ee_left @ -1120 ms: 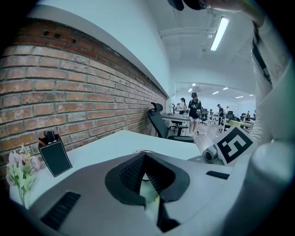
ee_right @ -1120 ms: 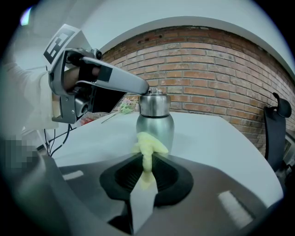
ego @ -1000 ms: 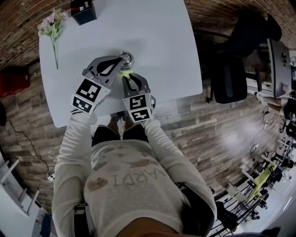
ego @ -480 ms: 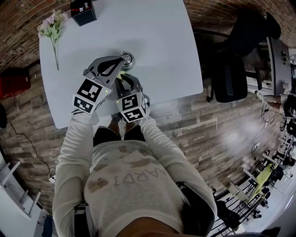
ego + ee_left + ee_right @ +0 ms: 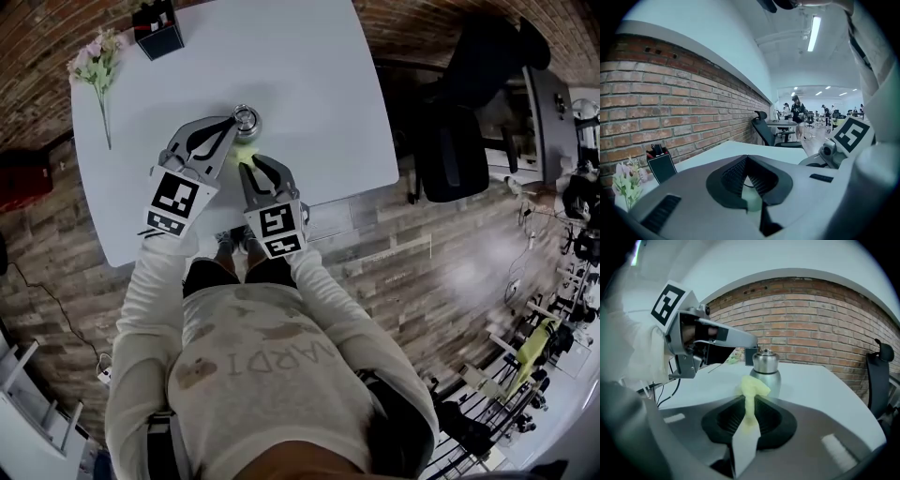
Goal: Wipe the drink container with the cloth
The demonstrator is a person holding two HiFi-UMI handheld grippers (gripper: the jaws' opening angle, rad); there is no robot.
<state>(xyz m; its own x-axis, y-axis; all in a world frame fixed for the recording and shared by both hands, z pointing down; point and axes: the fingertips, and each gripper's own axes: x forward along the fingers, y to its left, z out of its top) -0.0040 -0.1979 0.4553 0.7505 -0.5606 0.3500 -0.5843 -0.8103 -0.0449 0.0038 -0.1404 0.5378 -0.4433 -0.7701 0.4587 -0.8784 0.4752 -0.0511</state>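
Now: wipe stroke on the stainless bottle, upright on the white table, just ahead of both grippers.
Right gripper: jaws pinched on the yellow cloth; its bunched end pokes out at the bottle's side.
Left gripper: jaws together, nothing between them that we can see; tips sit by the bottle's cap, contact unclear.
How: we'd press the cloth bunch flat on the steel wall and run short up-down strokes, with light side load so the bottle doesn't tip; brace the cap with the left.
Bottle contents: cap on, inside hidden.
Pen holder: black, far corner, pens in it.
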